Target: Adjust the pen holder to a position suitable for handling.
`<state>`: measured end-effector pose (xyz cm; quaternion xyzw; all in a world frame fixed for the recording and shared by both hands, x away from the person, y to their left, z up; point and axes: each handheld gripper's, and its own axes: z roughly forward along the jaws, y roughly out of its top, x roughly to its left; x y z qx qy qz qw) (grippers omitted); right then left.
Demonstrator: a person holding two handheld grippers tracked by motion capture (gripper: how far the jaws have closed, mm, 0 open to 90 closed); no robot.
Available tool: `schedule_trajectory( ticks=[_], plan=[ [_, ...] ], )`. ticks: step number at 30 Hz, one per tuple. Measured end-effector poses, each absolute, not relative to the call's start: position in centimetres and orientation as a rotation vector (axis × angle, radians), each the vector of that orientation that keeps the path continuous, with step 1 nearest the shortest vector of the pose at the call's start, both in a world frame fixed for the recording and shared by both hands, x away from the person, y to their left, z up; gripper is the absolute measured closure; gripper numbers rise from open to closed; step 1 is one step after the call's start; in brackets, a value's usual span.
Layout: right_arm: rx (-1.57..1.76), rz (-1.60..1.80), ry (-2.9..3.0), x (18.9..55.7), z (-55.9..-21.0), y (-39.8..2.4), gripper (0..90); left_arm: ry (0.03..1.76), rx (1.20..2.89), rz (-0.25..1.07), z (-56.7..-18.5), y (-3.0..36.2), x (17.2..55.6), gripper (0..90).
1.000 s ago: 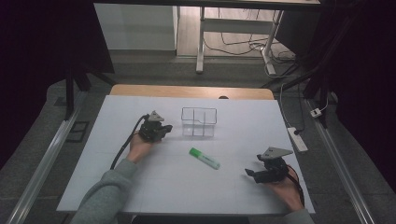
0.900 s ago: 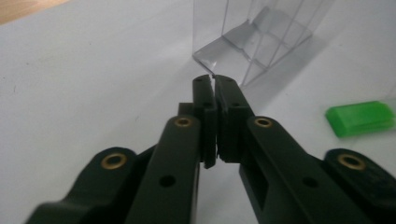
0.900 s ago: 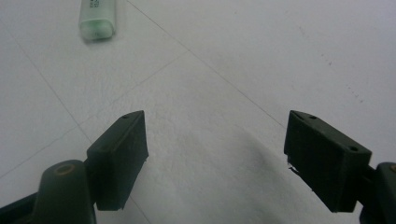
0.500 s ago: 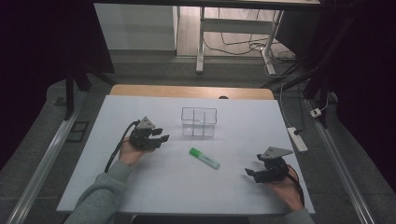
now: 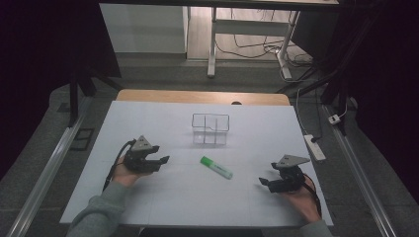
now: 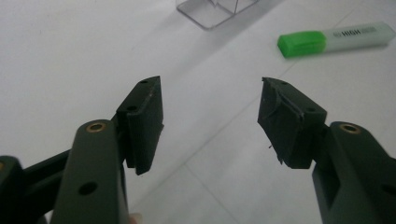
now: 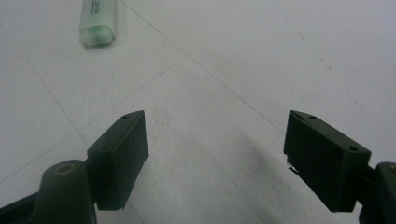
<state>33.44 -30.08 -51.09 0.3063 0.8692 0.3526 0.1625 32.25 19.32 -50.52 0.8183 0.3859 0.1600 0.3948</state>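
Observation:
A green highlighter (image 5: 216, 167) lies flat near the middle of the white table (image 5: 163, 123), its green cap toward the left gripper. It appears in the left gripper view (image 6: 334, 38) and its pale end in the right gripper view (image 7: 97, 21). A clear plastic divided box (image 5: 211, 129) stands behind it, its corner visible in the left gripper view (image 6: 212, 10). My left gripper (image 5: 162, 161) is open at the left of the highlighter, nothing between its jaws (image 6: 210, 119). My right gripper (image 5: 264, 181) is open at the highlighter's right, empty (image 7: 215, 156).
A wooden strip (image 5: 202, 97) runs along the table's far edge. A white power strip (image 5: 316, 147) lies off the right side. Metal rails flank the table, and desk legs with cables stand on the floor beyond.
My left gripper has moved toward the person and leftward, away from the clear box. The right gripper has stayed in place.

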Motion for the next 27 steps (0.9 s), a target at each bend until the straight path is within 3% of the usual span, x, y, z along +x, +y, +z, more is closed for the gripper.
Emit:
schedule_trajectory(
  ticks=[14, 27],
  plan=[
    [0.869, 1.018, 2.479, 33.3, -51.1, -30.1, 21.9, 1.025, 2.062, 0.408, -51.5, 21.9, 28.5, 36.2],
    [0.871, 1.039, 2.467, 33.2, -50.8, -30.1, 22.0, 1.028, 2.076, 0.412, -51.9, 22.1, 28.0, 34.0]
  ],
)
